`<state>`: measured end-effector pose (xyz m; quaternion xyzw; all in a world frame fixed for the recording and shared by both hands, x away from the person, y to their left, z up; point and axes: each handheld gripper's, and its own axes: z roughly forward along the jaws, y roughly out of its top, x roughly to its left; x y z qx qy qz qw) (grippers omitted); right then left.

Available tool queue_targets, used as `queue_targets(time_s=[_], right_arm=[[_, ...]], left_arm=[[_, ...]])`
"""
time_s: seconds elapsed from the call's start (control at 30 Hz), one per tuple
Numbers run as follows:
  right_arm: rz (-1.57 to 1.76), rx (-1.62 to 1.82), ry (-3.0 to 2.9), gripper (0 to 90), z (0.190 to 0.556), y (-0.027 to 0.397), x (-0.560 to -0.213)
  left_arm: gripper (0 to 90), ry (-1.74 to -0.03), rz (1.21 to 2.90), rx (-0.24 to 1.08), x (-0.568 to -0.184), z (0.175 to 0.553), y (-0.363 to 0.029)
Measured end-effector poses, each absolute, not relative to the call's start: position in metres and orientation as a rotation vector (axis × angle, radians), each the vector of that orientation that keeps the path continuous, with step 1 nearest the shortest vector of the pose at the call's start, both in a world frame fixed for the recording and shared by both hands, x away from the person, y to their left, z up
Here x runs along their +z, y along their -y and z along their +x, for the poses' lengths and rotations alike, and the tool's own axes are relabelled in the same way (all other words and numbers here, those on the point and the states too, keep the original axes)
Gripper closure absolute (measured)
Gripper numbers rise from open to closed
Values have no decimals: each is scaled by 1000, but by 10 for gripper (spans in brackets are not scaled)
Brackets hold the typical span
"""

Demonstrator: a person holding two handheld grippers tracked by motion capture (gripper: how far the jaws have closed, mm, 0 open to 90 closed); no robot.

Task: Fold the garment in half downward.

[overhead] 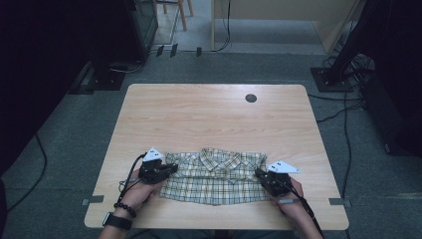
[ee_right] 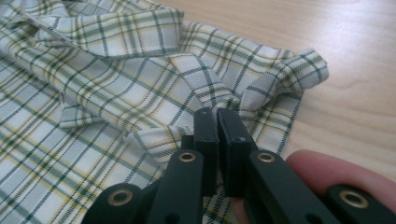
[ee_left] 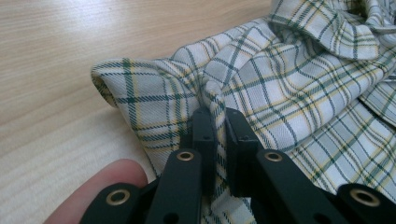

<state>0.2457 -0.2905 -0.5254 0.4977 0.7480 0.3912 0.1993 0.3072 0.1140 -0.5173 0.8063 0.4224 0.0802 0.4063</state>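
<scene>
Wood table (overhead: 209, 119) overhead; close views: left gripper (ee_left: 217, 116), right gripper (ee_right: 217, 114) pinching shirt (overhead: 214, 177).

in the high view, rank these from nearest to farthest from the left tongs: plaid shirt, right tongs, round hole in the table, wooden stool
1. plaid shirt: clamped in the left tongs at its left sleeve.
2. right tongs: across the shirt, at its right sleeve.
3. round hole: near the table's far edge, right of centre.
4. wooden stool: on the floor beyond the table.
</scene>
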Motion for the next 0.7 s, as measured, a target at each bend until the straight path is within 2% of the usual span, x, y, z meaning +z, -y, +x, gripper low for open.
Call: queue_targets(time_s=[0.03,0.07,0.1,0.2,0.33,0.53,0.6,0.7], right_arm=[[1403,1089,-2088,871,248,290,-525],[1405,1083,-2088,860,252,290,-524],[1407,1083,-2089,829,254,290,-524],[1437,1110,-2098,753,262,296,-522],[1415,1205,-2147,561,265,301,-505],[1332,1225,-2178,490,278,286,-483],[1345,1204,-2211,477,289,278,-484],[1393,1139,-2260,478,302,268,-494]], left_arm=[[830,-1070,2040,202,-516,309,-113],[778,-1069,2044,205,-515,310,-113],[689,-1073,2048,206,-514,312,-113],[580,-1061,1997,137,-504,316,-115],[415,-1040,1983,123,-488,321,-112],[384,-1023,2043,143,-481,337,-87],[377,-1036,2096,147,-487,342,-74],[376,-1106,2185,220,-499,348,-61]])
